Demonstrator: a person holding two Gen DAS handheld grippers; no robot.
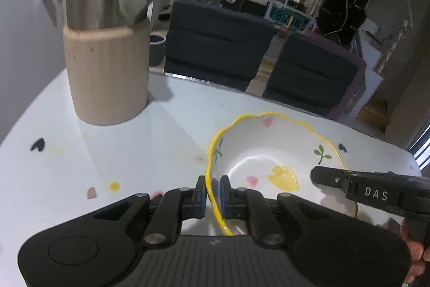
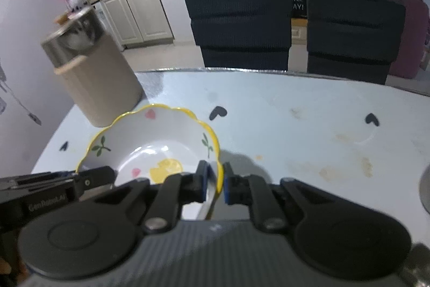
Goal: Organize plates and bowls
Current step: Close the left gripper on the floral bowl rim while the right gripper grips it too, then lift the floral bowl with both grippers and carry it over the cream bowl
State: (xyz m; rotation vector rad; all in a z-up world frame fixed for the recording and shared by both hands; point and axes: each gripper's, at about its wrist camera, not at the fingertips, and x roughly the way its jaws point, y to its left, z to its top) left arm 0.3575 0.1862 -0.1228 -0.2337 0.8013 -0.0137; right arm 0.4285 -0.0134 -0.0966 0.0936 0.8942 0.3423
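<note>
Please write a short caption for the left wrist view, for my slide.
Left gripper fingers straddle the yellow rim of the scalloped bowl on the pale table.

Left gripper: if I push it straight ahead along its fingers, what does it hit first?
The left gripper already straddles the bowl rim, so the bowl moves first. Beyond it there is only bare table up to the edge; the beige canister sits off to the left, probably clear.

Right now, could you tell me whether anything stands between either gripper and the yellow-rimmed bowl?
Nothing visible does. The left gripper straddles the rim of the yellow-rimmed bowl on one side, and the right gripper straddles it on the opposite side, one finger inside and one outside. The beige canister stands behind the bowl, apart from both grippers.
</note>
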